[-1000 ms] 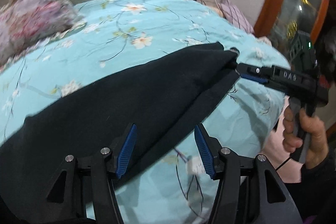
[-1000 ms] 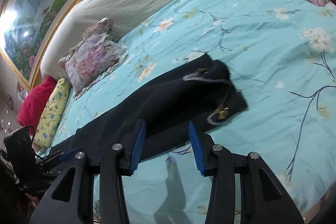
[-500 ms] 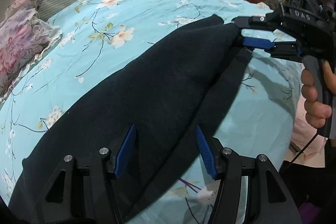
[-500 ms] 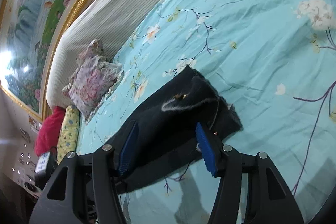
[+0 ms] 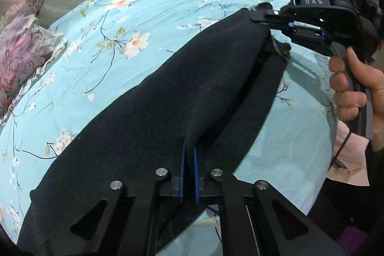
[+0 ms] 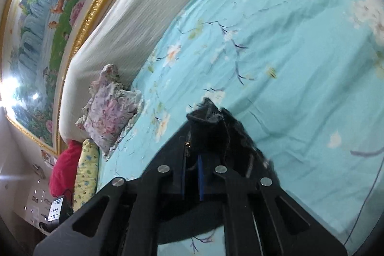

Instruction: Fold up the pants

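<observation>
Bed (image 5: 168, 23): left gripper (image 5: 188, 155) and right gripper (image 6: 192, 160) jaws have just clenched onto pants (image 5: 156, 116); fold lift is ready.

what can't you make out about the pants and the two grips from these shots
- Pants leg ends: left wrist view, cut off by the lower left edge and the left gripper frame.
- Fabric layers pinched by the left gripper: hidden between its shut pads.
- Waistband: right wrist view, blurred and bunched on the right gripper.
- Pants underside: hidden against the bedspread.
</observation>
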